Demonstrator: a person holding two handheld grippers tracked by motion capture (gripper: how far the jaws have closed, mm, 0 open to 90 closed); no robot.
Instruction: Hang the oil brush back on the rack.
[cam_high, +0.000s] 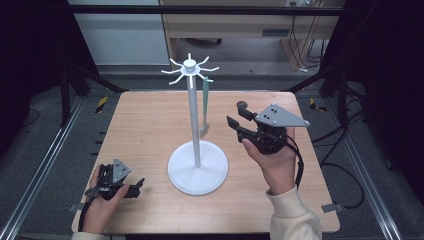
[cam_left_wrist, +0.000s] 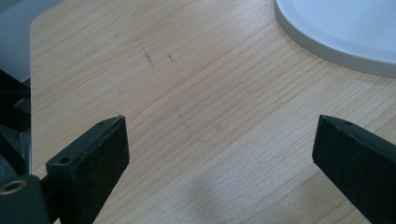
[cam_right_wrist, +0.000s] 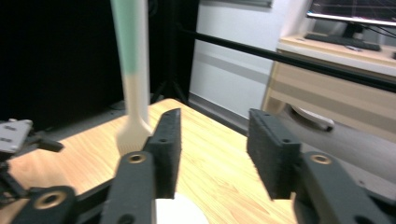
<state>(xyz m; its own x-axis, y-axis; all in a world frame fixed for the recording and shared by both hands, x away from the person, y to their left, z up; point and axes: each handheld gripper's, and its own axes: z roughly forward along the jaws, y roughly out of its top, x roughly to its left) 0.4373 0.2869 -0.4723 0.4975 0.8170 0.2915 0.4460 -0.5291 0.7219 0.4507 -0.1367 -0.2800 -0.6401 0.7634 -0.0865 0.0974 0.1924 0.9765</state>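
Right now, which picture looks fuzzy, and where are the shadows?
Right gripper view: the hanging green-handled brush is blurry, out of focus close to the camera. Left gripper view: sharp wood grain, with a soft shadow on the table between the fingers. High view: the room around the table is dark; the white stand is brightly lit.

Right gripper (cam_high: 239, 116): black body, grey three-cornered plate on top w/ small dark screws, black cable trailing off the back. Jaws black, blocky, rough-textured pads, brass-coloured screw heads at the arms. Right hand (cam_high: 276, 159) has a cream sleeve, ribbed cuff. Left gripper (cam_high: 140, 183): same black build, smaller-looking grey plate w/ screws, black cable alongside. Its jaws are matte black slabs, one small hole near each tip.
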